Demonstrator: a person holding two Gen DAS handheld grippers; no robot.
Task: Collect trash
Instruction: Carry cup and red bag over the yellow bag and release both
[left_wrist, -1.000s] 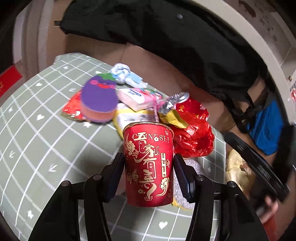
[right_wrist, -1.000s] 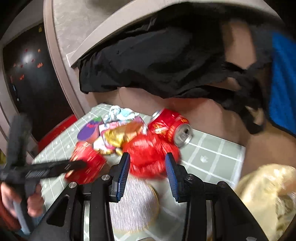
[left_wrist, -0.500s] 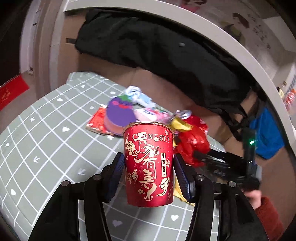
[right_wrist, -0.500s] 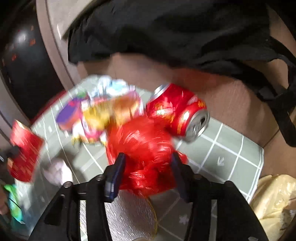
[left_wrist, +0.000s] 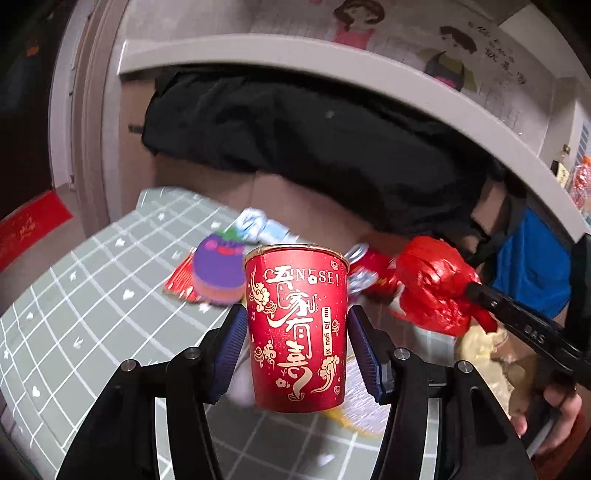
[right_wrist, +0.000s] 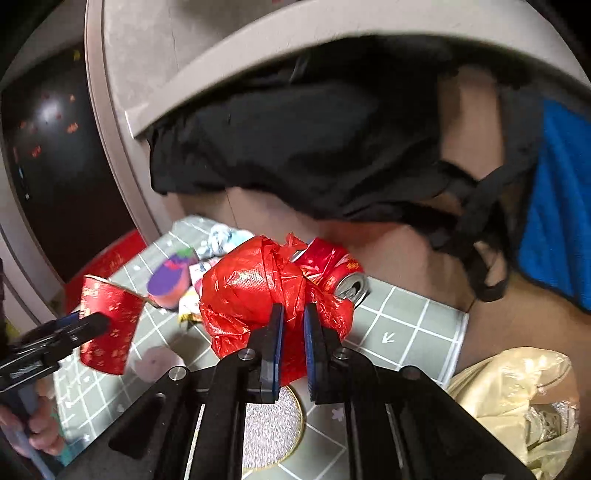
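My left gripper is shut on a red paper cup with gold Chinese lettering and holds it upright above the table; the cup also shows in the right wrist view. My right gripper is shut on a crumpled red plastic bag, lifted off the table; the bag also shows in the left wrist view. A crushed red can lies behind the bag.
A green checked table holds a purple sponge, wrappers and a silver round coaster. A yellowish plastic bag sits at the right. Black clothing hangs behind the table.
My right gripper has shut on the red plastic bag and lifted it. My left gripper has raised the red cup higher above the table.
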